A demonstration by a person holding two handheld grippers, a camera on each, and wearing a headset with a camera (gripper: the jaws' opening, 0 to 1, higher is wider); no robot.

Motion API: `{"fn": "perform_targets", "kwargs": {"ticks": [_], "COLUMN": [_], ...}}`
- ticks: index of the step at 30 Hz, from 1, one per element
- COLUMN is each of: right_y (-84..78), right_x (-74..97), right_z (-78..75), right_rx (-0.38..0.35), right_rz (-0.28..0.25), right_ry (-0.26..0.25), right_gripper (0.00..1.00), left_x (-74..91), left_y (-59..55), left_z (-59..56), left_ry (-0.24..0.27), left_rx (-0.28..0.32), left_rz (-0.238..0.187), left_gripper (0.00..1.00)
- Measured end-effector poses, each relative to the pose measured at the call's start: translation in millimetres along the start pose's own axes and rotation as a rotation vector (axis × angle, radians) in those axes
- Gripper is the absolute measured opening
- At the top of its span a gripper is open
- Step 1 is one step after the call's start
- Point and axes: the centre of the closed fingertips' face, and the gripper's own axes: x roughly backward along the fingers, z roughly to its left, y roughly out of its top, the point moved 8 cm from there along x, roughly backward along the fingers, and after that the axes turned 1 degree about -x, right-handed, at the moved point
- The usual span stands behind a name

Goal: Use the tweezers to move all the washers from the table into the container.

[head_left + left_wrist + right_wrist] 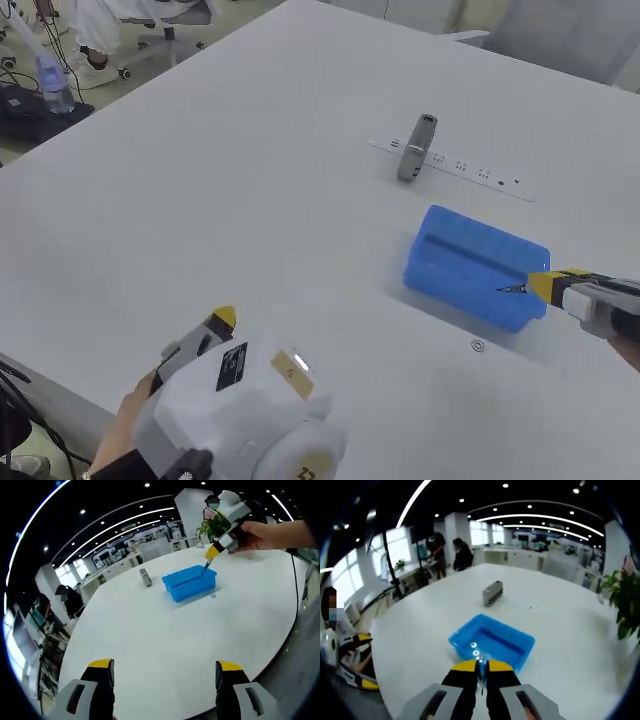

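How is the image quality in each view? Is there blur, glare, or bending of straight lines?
Head view: even, soft light; the blue container casts only a faint shadow on the white table; lines stay straight. Left gripper view: strong fisheye, the table edge and ceiling light strips curve. Right gripper view: same bending, softer overall, the tweezers near the lens blurred.

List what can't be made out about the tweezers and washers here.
Whether the tweezers carry anything: tips too small, head view; blurred, right gripper view.
How many washers lie in the blue container: blurred specks, right gripper view.
The right gripper: body cut off at the head view's right edge.
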Motion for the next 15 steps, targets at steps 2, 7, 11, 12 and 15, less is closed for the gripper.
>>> {"fn": "perform_targets", "kwargs": {"ticks": [2, 7, 11, 12, 15], "right_y": [-3.2, -15.8, -25.8, -27.4, -32.4], "right_x": [2.8, 6.4, 3.5, 2.5, -2.9], "right_z": [2.0, 4.5, 4.3, 4.3, 5.3], "right_rx": [0.001, -0.002, 0.011, 0.012, 0.006], "right_rz": [0.004, 0.028, 0.062, 0.067, 0.088], "right_ry": [-0.001, -0.004, -0.014, -0.014, -0.010], "right_gripper": [0.02, 0.02, 0.02, 0.02, 0.02], "left_x": [0.0, -0.1, -0.3, -0.2, -0.3], "left_y": [-0.1, 0.1, -0.1, -0.2, -0.4], "left_z": [0.0, -0.3, -0.5, -0.5, -0.7], "left_ry": [0.000, -0.003, -0.004, -0.004, -0.004], "left_rx": [-0.001, -0.002, -0.004, -0.005, -0.006], "left_rz": [0.001, -0.002, -0.001, 0.000, 0.002], "left_gripper": [0.85, 0.85, 0.85, 0.85, 0.85]}}
